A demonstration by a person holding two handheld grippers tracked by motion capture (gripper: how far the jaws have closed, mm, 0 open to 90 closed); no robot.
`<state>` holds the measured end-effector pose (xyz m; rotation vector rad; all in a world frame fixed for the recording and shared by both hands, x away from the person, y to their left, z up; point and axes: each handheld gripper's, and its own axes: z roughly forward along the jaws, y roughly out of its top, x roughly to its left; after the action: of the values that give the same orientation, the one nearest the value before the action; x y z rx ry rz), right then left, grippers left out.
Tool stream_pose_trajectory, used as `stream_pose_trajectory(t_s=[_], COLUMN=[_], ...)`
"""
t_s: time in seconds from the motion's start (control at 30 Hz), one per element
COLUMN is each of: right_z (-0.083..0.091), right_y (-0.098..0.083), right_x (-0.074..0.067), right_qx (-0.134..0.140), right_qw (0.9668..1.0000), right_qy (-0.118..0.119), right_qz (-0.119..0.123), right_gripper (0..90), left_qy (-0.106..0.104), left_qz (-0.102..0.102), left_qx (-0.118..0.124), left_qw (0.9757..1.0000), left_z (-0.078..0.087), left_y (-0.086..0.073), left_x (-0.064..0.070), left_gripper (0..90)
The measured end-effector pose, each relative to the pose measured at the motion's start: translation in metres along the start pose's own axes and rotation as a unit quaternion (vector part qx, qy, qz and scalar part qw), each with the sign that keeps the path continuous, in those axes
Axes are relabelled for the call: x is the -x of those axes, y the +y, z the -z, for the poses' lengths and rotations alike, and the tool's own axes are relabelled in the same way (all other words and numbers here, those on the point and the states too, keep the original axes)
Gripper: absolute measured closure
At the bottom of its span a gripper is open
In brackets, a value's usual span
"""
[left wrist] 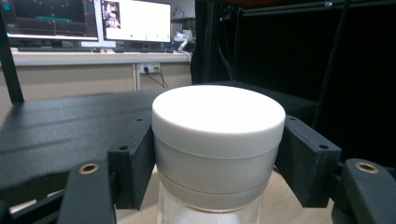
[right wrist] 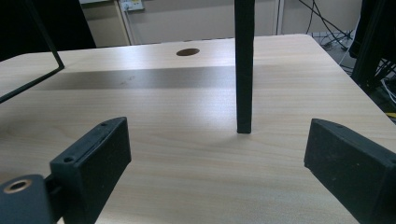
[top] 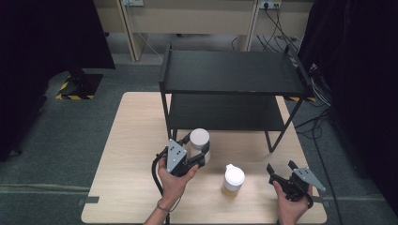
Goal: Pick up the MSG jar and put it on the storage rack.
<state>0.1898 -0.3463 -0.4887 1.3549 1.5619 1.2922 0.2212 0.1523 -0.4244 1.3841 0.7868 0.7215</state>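
The left gripper (top: 199, 157) holds a jar (top: 200, 143) — its jaws are clamped on either side of the jar just under the cap. The jar has a broad, round, flat-topped white lid (left wrist: 218, 116) of matte plastic, a paler ribbed collar beneath it, and a clear glass body (left wrist: 210, 215) below. No label, brand or writing can be read on it. In the high view it sits at the near edge of the black two-tier shelf (top: 232, 72), just in front of the lower tier, over the light wooden table (top: 131, 140).

A second white-lidded jar (top: 233, 179) stands on the table between the two hands. The right gripper (top: 281, 169) rests near the table's right edge, jaws wide apart with nothing between them — one shelf leg (right wrist: 244, 65) stands ahead of it.
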Motion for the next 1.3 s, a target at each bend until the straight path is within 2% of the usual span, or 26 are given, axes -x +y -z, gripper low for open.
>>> stream_pose_trajectory(t_s=[0.57,0.97,1.3], right_z=[0.0,0.0,0.0], right_y=[0.0,0.0,0.0], right_x=[0.001,0.001,0.001], right_qx=[0.0,0.0,0.0], right_qw=[1.0,1.0,1.0], right_qy=[0.0,0.001,0.0], right_qz=[-0.004,-0.007,-0.008], right_gripper=[7.4,7.4,7.4], left_qy=[0.018,0.018,0.022], left_qz=[-0.015,-0.011,-0.018], left_qx=[0.038,0.048,0.054], left_qw=[0.999,0.9986,0.9981], left_z=[0.004,0.004,0.001], left_y=[0.045,0.072,0.097], left_x=[0.005,0.003,0.004], left_gripper=[33.4,33.5,33.4])
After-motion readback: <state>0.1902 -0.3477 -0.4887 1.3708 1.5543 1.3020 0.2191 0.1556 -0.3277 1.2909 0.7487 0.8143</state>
